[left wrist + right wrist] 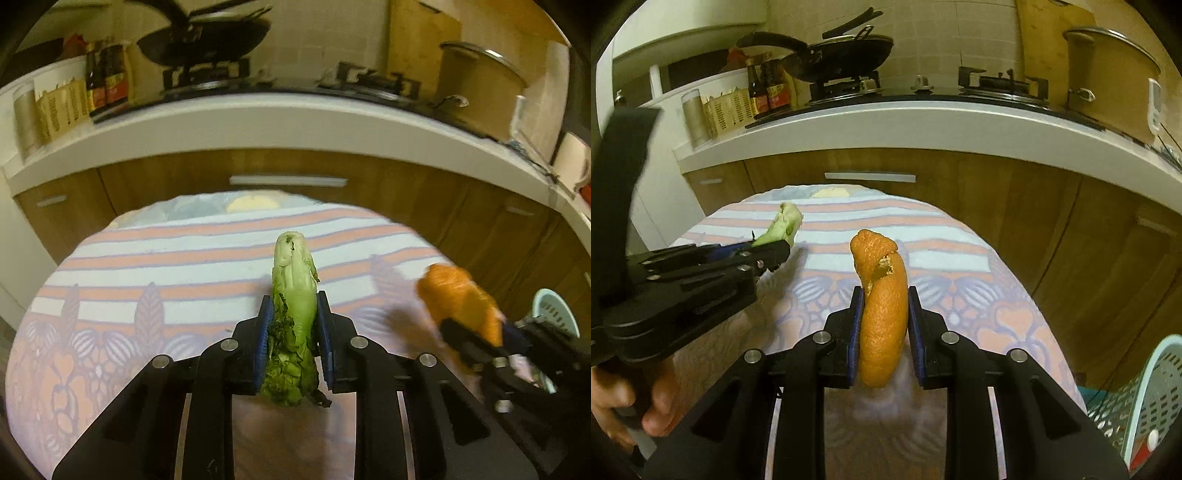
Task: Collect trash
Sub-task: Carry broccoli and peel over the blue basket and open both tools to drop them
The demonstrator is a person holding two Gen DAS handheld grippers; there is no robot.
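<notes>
My left gripper (294, 306) is shut on a green vegetable scrap (293, 291), pale stalk pointing forward, held above the cloth-covered table (147, 266). My right gripper (885, 299) is shut on a curled orange peel (882, 314), also above the table. In the left wrist view the right gripper (476, 332) with the orange peel (458, 295) is at the right, blurred. In the right wrist view the left gripper (768, 254) with the vegetable scrap (783, 225) is at the left.
A light blue perforated basket (1156, 398) stands at the lower right beside the table; it also shows in the left wrist view (554, 314). Behind the table are wooden cabinets (960, 206) and a white counter (923, 122) with a stove, wok (846, 51), pot (1115, 74) and bottles.
</notes>
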